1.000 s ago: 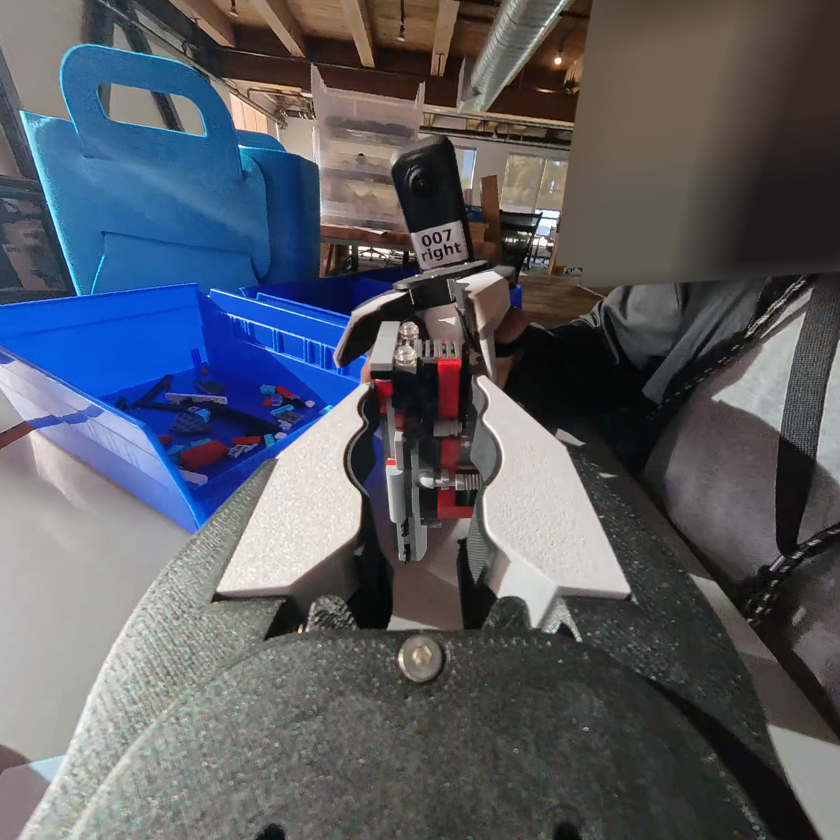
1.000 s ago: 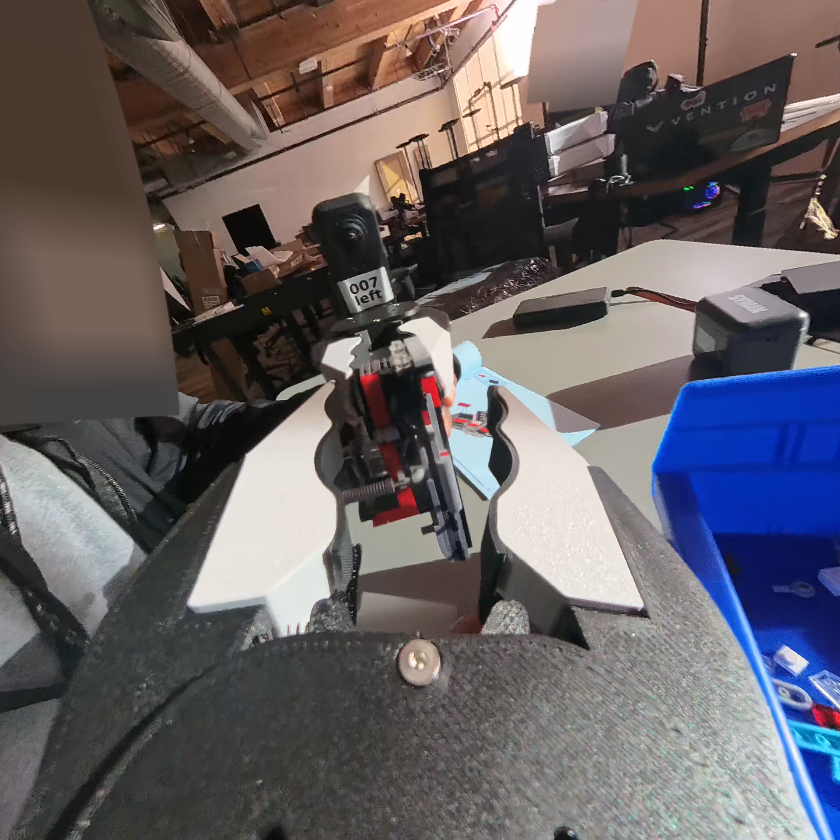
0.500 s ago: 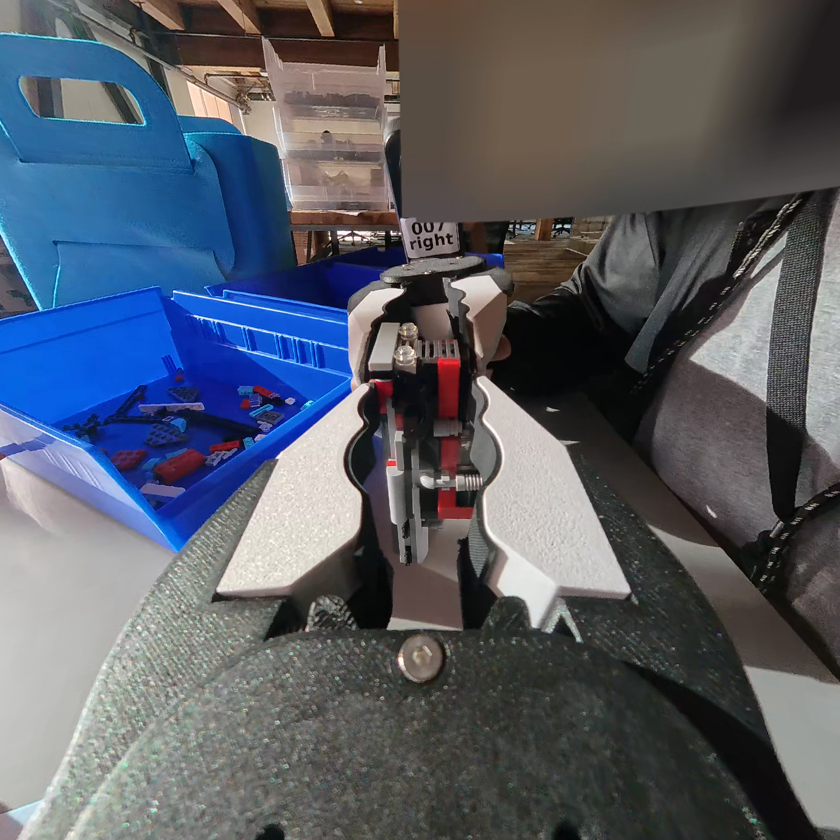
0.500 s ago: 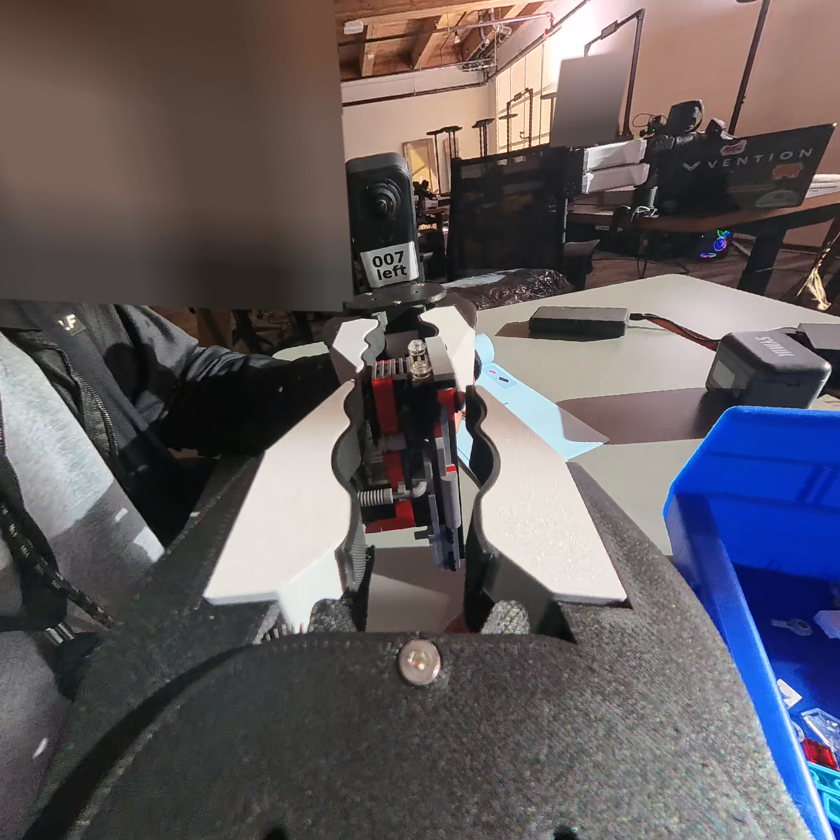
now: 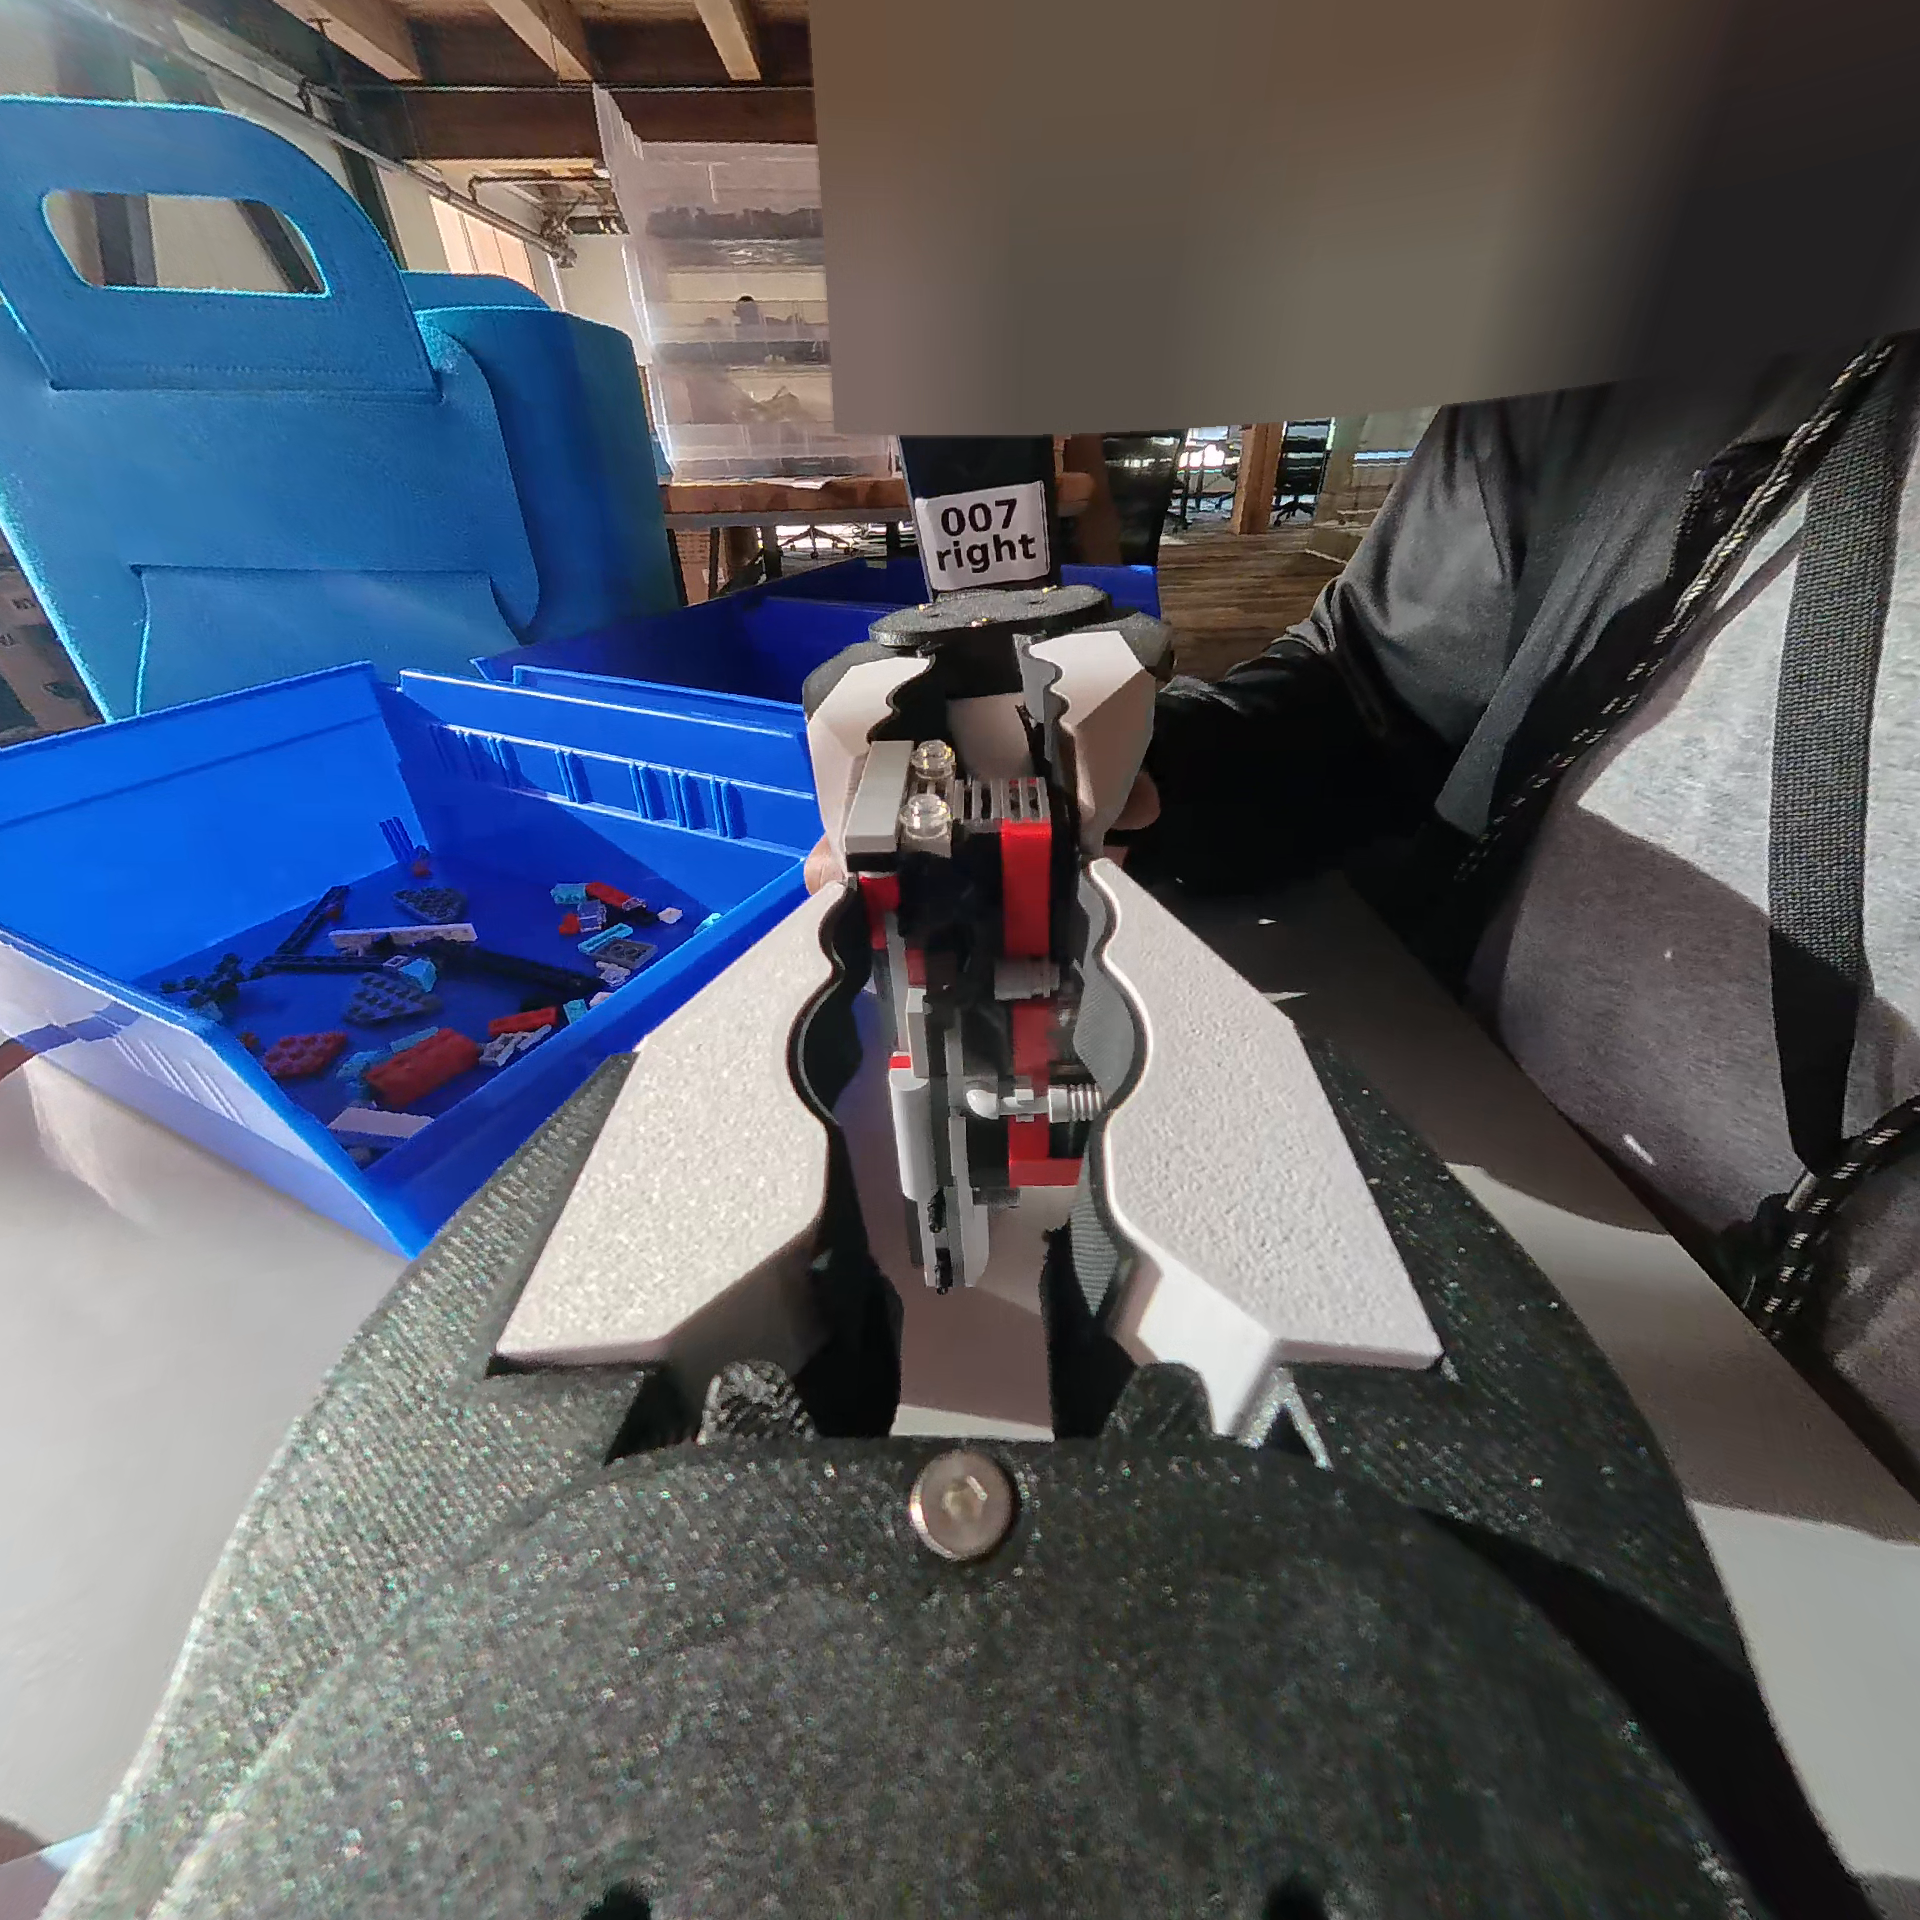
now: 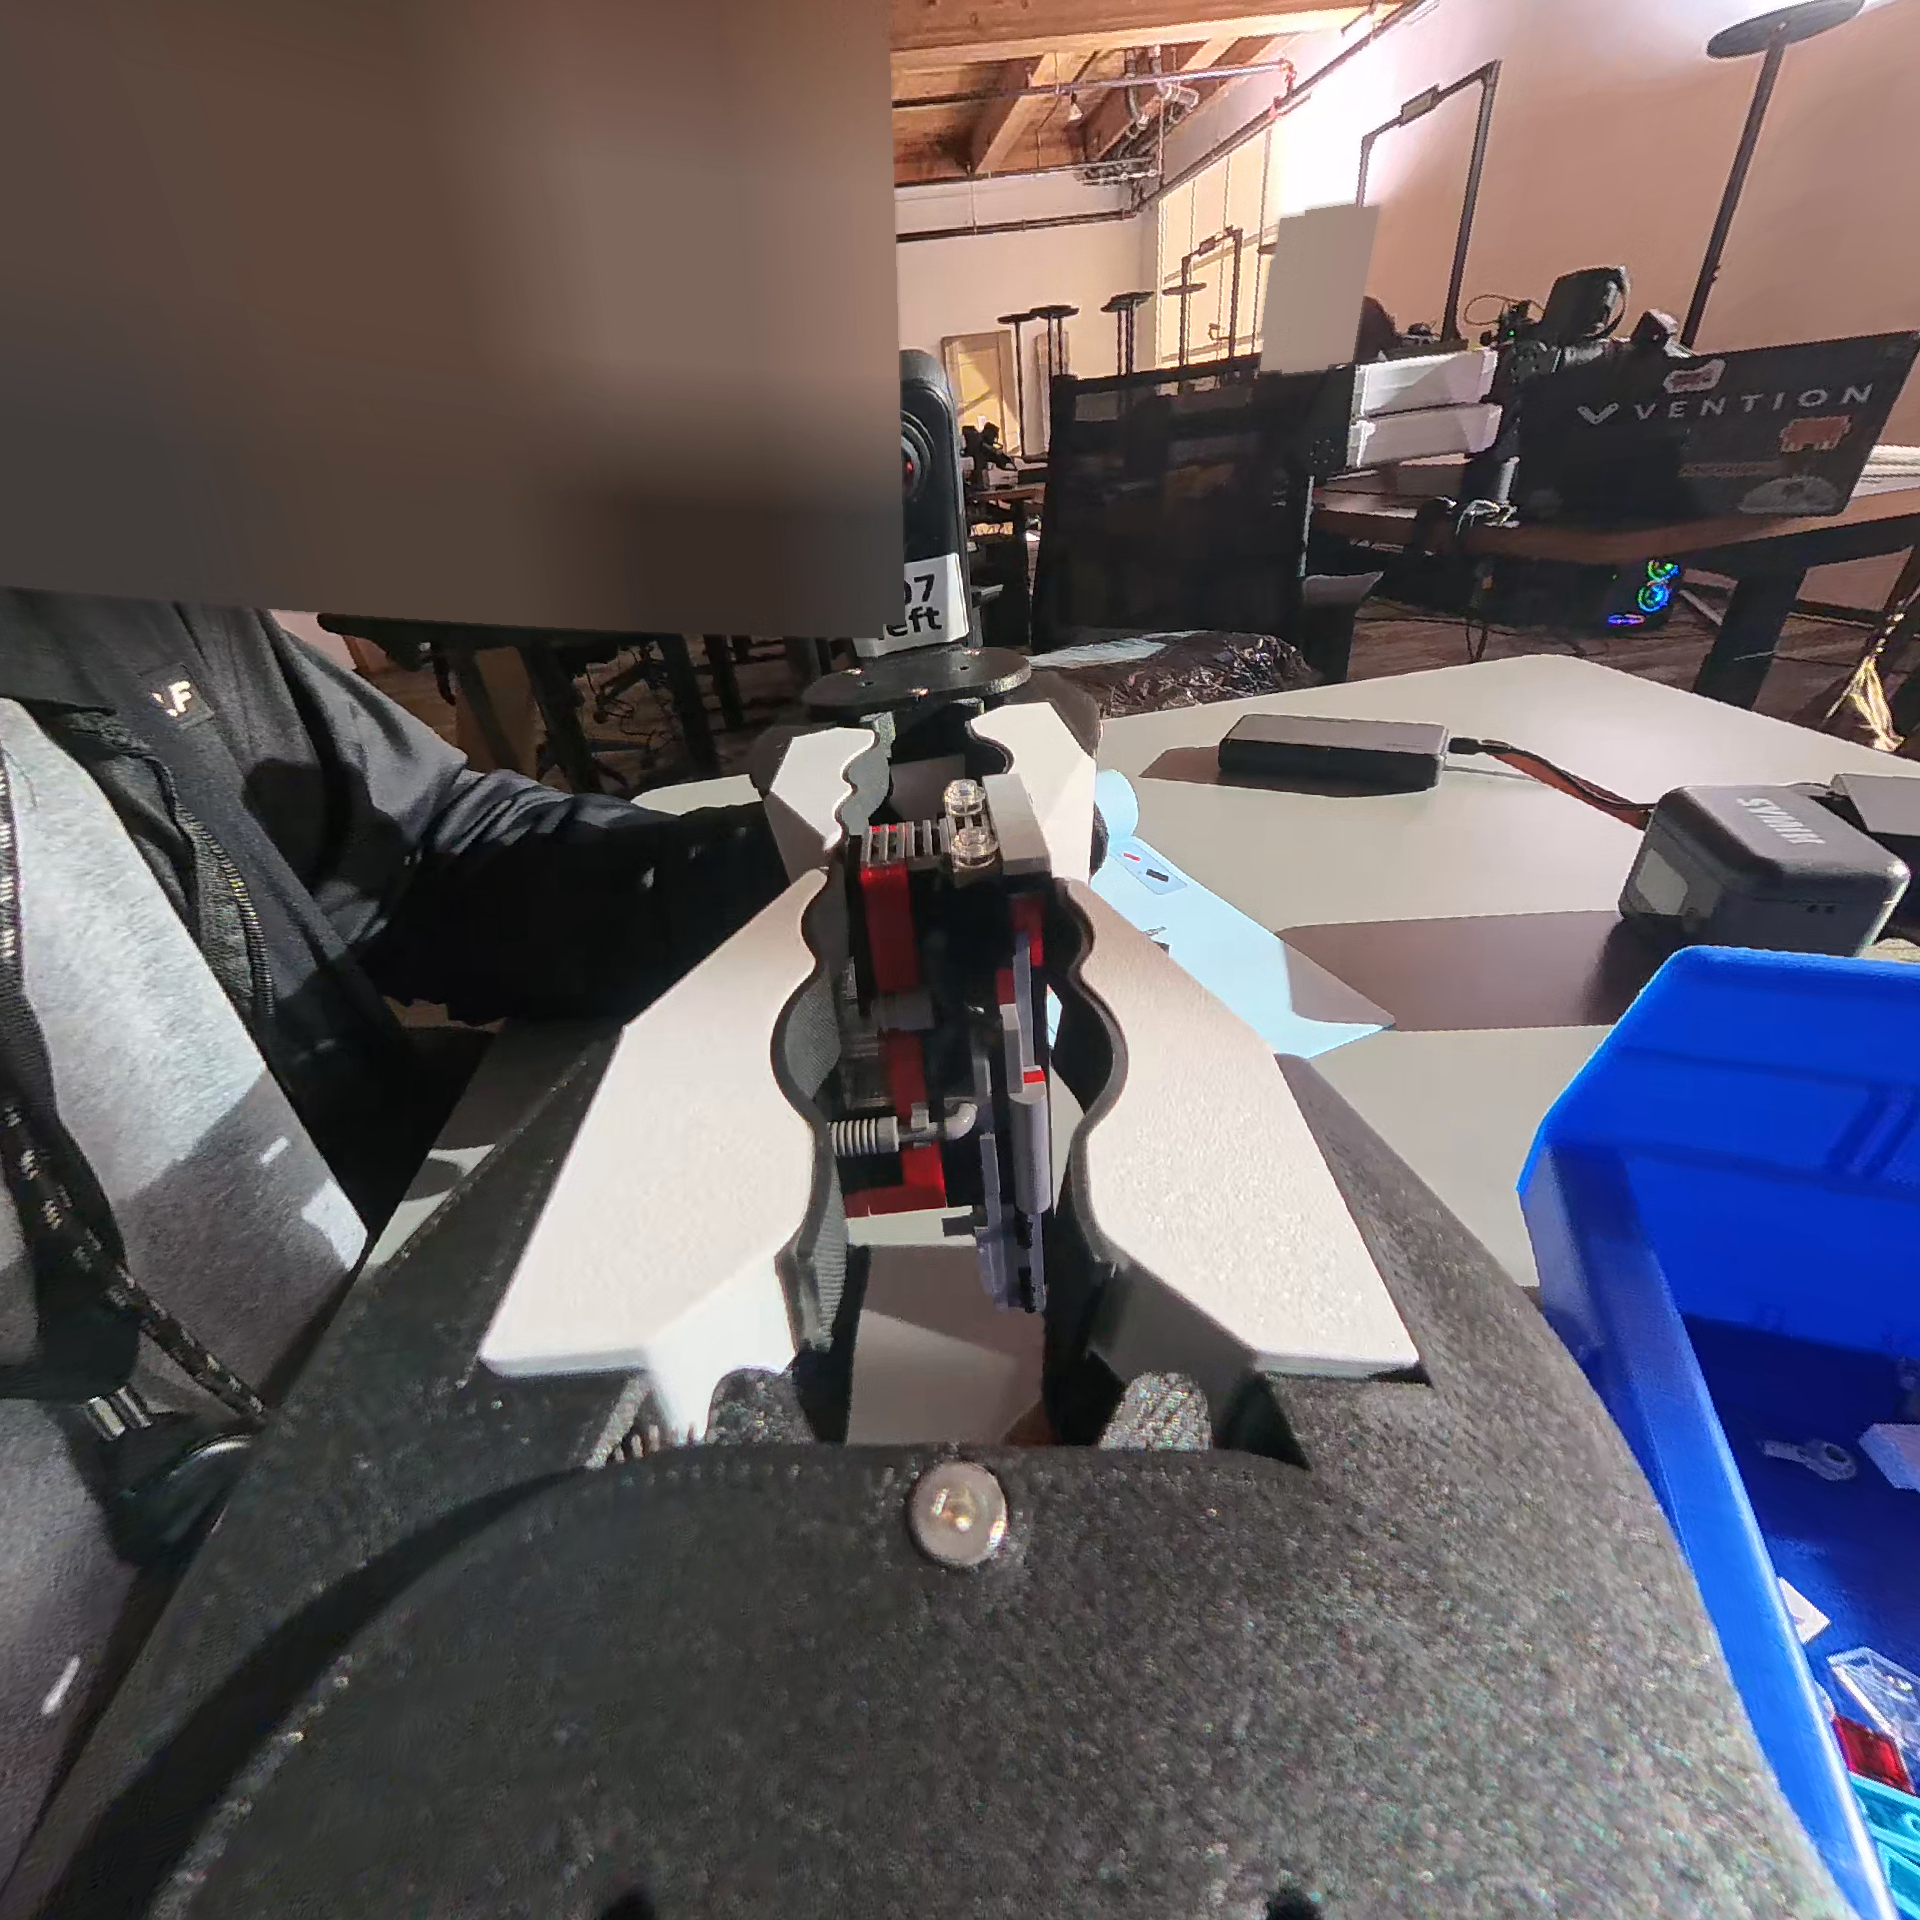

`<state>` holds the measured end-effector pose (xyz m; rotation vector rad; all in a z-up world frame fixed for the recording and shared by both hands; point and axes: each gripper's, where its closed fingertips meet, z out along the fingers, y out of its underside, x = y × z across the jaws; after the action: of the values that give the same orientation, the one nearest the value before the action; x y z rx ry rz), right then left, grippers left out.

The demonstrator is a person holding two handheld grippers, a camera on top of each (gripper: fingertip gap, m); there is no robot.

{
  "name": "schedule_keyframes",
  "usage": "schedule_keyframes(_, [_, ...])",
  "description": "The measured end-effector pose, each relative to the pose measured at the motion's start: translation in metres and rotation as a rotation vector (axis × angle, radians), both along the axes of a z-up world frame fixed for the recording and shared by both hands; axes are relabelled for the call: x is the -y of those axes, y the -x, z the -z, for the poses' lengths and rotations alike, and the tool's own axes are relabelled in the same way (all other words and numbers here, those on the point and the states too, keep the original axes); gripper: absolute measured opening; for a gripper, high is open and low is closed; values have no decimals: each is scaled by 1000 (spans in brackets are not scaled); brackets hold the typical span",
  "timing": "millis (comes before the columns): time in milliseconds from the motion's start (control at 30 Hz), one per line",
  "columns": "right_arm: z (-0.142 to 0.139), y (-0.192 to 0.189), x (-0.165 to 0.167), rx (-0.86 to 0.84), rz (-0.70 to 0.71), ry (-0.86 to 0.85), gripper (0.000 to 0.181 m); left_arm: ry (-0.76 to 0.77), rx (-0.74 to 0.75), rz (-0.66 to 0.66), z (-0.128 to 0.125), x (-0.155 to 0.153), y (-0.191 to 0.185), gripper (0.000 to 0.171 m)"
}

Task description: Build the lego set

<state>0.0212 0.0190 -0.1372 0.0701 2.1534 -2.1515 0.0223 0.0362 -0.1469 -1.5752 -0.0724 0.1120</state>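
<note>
Where both tongs [image 5: 971,925] meet, lego assembly [image 5: 961,997] lengthwise between them.

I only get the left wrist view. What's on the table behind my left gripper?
Observer: A light blue paper sheet lies on the grey table just behind it.
Operator: Anything farther back?
Observer: A flat black power bank with a cable plugged into it.
Operator: And past the blue plastic bin?
Observer: A dark grey boxy case sits on the table just beyond the bin's far wall.
</note>
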Motion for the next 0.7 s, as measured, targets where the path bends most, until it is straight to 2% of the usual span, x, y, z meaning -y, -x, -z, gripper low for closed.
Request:
schedule_keyframes(467, [3, 2, 0, 10, -9, 8, 40, -4, 6, -1, 3, 0, 2, 39])
schedule_keyframes(600, [6, 15, 0, 123, 31, 6, 41, -48, 139, -26, 5, 0, 16, 39])
schedule_keyframes(700, [8, 21, -2, 230, 21, 6, 59, -70, 273, -65, 10, 1, 29, 39])
